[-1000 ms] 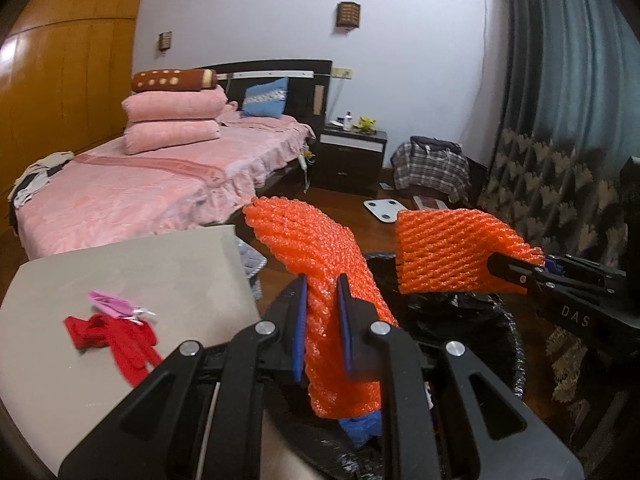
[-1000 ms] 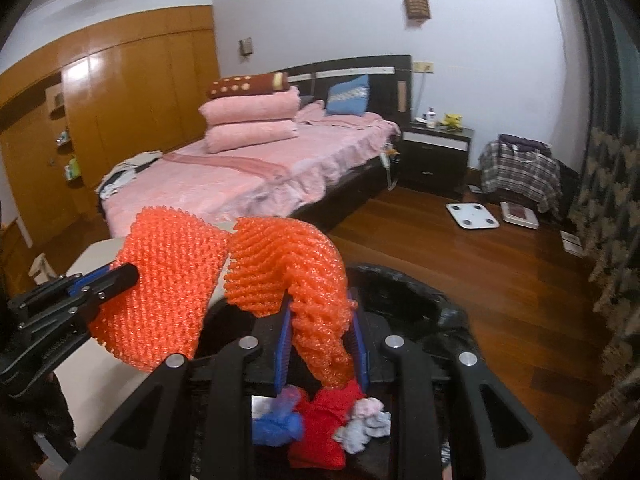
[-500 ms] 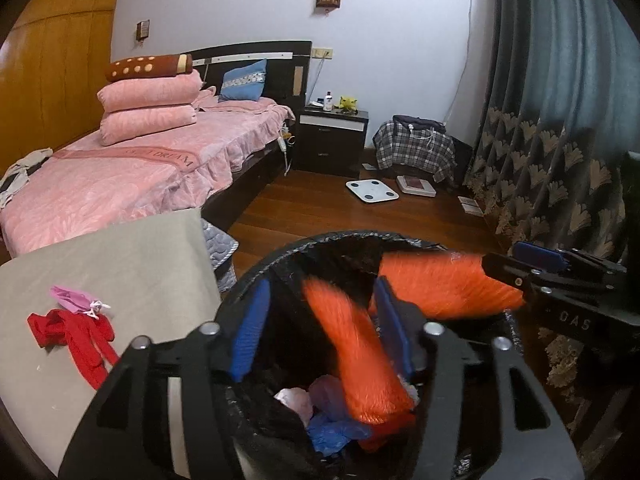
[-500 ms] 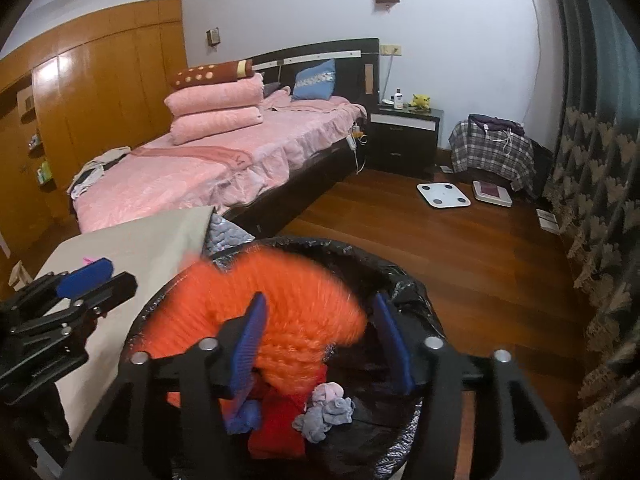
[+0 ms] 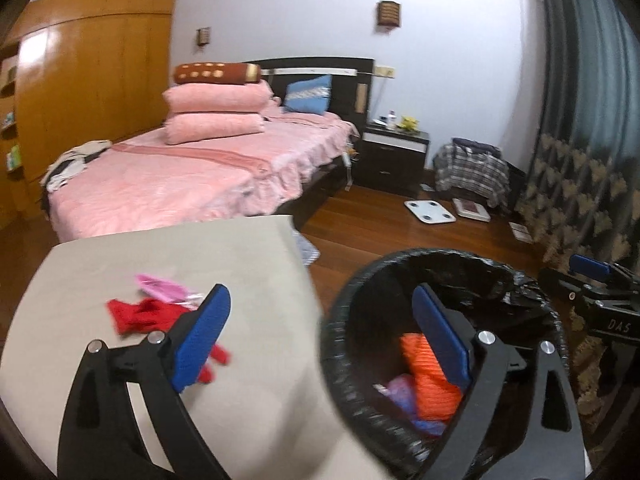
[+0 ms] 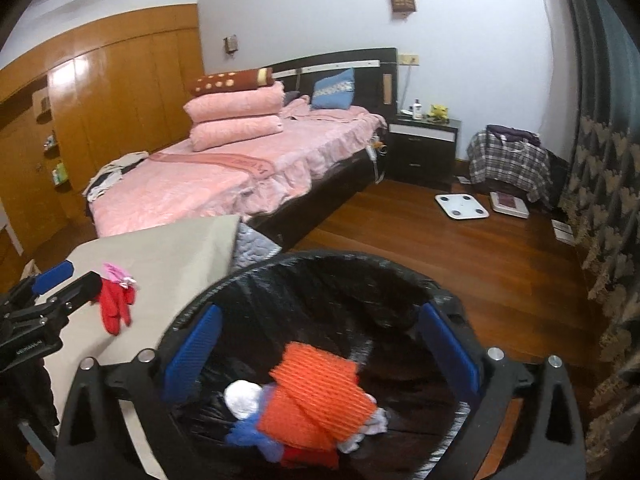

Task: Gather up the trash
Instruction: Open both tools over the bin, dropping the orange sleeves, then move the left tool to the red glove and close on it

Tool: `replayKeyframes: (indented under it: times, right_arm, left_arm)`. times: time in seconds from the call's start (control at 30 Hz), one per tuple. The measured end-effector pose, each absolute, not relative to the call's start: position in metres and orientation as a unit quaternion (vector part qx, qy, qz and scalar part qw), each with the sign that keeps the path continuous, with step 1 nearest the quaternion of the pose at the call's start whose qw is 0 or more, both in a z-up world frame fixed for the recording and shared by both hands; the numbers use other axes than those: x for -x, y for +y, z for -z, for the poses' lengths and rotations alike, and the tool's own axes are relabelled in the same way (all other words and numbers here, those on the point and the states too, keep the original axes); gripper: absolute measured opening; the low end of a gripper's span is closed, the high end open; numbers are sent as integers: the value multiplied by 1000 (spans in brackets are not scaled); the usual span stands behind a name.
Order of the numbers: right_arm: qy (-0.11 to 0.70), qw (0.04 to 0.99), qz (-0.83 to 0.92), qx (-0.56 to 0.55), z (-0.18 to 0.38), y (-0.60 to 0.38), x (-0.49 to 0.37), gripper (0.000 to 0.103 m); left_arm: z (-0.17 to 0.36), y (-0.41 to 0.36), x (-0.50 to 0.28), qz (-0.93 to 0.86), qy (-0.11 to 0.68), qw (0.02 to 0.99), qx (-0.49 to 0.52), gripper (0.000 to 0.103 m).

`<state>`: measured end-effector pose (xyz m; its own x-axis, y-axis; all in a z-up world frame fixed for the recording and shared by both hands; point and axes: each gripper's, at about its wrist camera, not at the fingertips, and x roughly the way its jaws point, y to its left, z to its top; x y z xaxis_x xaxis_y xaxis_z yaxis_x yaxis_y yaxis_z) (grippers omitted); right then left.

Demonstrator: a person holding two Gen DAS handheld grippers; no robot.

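Observation:
Both orange foam nets lie loose in the black-lined trash bin, on top of white, blue and red scraps. My right gripper hovers over the bin, its jaws opening wide with nothing held. My left gripper straddles the bin's rim and the table edge, jaws also opening and holding nothing; the orange nets show below its right finger. A red scrap and a pink wrapper lie on the beige table.
A pink bed stands beyond the table, with a dark nightstand beside it. A white scale lies on the wood floor. A patterned curtain hangs at the right, and a wooden wardrobe lines the left wall.
Both grippers went from shut on an orange net to open, and both nets dropped into the bin. My left gripper swung left toward the table.

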<state>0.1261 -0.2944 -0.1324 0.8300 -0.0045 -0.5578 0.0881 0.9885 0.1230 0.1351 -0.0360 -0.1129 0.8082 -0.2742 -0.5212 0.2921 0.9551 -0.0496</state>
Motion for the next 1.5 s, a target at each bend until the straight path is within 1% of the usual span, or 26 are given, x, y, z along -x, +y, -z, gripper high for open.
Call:
replayKeyframes:
  times: [0.53,0.83,1.1,1.13,1.2,1.27,1.5]
  right_arm:
    - [290,953,-82,-44,129,-171,-177,97]
    - [294,949,-110,-35,139,-123,-209,97]
    - [301,945,-125,-21,151,-97,-223,97]
    - [302,945,-126,-17,152,-94,-225,97]
    - [304,944,-127,-14,155,-90,-229,97]
    - [308,943,-128,-15,159,-88,-234,97]
    - [317,939,-131,-16,168,-82,-247,97]
  left_arm:
    - [109,95,-130,18,274,962,5,90]
    - [119,129,-143,-11,284,959,9,90]
    - [138,141,-169,-16,300,954,16,90]
    - [142,141,-174,-16,303,953,17,89]
    - [150,142,-184,-10,314,949,21,82]
    - [158,141,-192,-7,321,947,22,81]
    - [182,138,-225,8,346,938,22,73]
